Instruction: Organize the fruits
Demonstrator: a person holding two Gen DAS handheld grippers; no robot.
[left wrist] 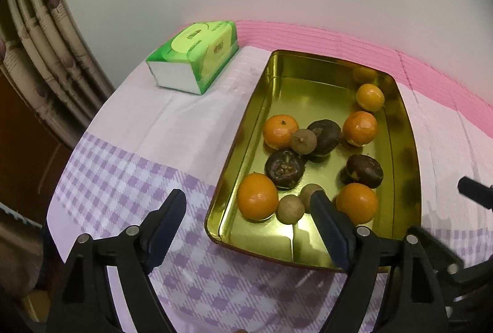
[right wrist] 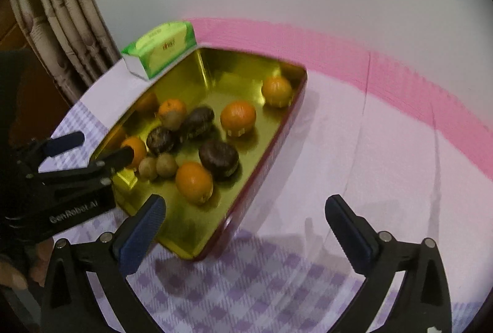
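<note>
**A:** Item one, nearest you: your left gripper (left wrist: 248, 200). Condition?

**B:** Released, nothing between the pads. You hold it tilted down over the near left corner of the tray (left wrist: 409, 129); one finger (left wrist: 329, 219) hangs over the tray floor beside the small brown fruits (left wrist: 289, 209), the other over the cloth (left wrist: 129, 129) outside the rim. My guess is that you are lining up on the near fruit.

**A:** Item two, your right gripper (right wrist: 245, 219)?

**B:** Also released, jaws wide and empty. It sits over the cloth just beside the tray's near right corner, with one finger (right wrist: 141, 228) crossing the rim. Nothing is carried, so it looks parked clear of the fruit.

**A:** Item three, the fruit?

**B:** All of it lies loose in the gold tray, none on the cloth. Near row: an orange (left wrist: 257, 196), two small brown fruits touching each other, another orange (left wrist: 357, 203). Middle: three dark shrivelled fruits (left wrist: 285, 168), one more small brown one and two oranges mixed in. Far end: one lone orange (left wrist: 369, 97) by the right wall. The kinds are mingled, so sorting seems unfinished.

**A:** Item four, farthest?

**B:** A green tissue pack (left wrist: 194, 55), well apart from the tray at the worktop's far left, clear of your reach path.
</note>
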